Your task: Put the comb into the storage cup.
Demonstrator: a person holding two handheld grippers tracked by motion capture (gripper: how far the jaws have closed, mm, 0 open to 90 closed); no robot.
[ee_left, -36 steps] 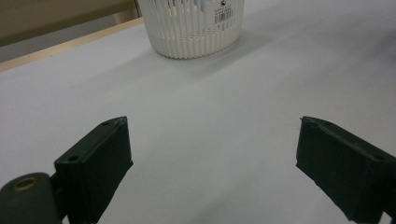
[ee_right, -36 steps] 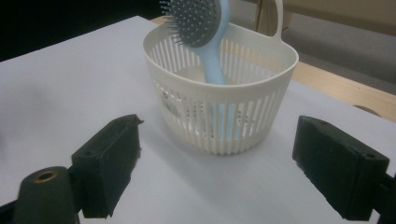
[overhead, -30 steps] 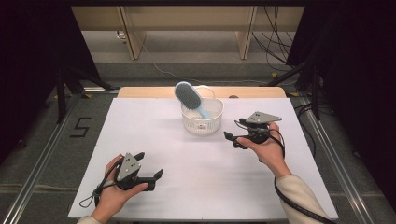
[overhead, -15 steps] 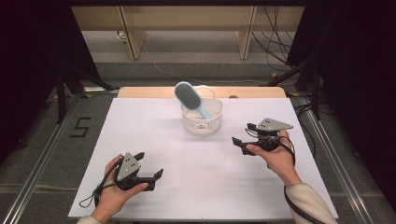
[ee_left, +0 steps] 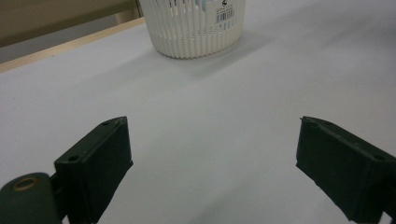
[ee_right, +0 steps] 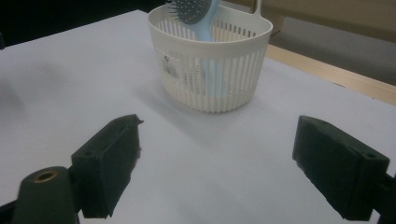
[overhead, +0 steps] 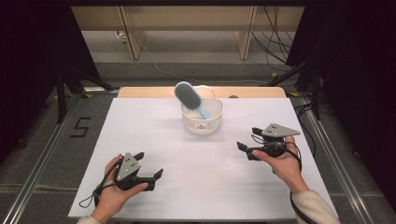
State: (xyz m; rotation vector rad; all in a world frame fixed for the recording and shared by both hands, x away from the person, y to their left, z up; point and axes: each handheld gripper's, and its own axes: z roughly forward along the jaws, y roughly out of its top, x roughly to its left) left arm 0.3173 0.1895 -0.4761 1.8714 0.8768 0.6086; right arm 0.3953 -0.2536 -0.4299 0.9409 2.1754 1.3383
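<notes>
Left gripper [overhead: 152,175]: black, two-jaw, hand-held, topped by a grey three-cornered plate. It sits low over the near left part of the white table surface [overhead: 154,140]. In the left gripper view the left gripper [ee_left: 212,158] has its jaws spread wide, with bare table between them and nothing gripped. The jaws point toward the far centre of the table.

Right gripper [overhead: 245,149]: same construction, held over the right part of the table, nearer the middle than the near edge. In the right gripper view the right gripper [ee_right: 217,163] also has its jaws spread wide, with nothing between them. The jaws point left and toward the basket.

White slotted plastic basket [overhead: 202,115]: stands upright at the far centre of the table, well apart from both grippers. A barcode label is on its wall, visible in the left gripper view [ee_left: 196,28] and the right gripper view [ee_right: 210,70].

Light blue plastic hairbrush [overhead: 189,97]: stands in the basket, handle down inside it, head leaning out over the far left rim. In the right gripper view the hairbrush [ee_right: 194,11] shows its bristle face.

A black cable trails from each gripper.
</notes>
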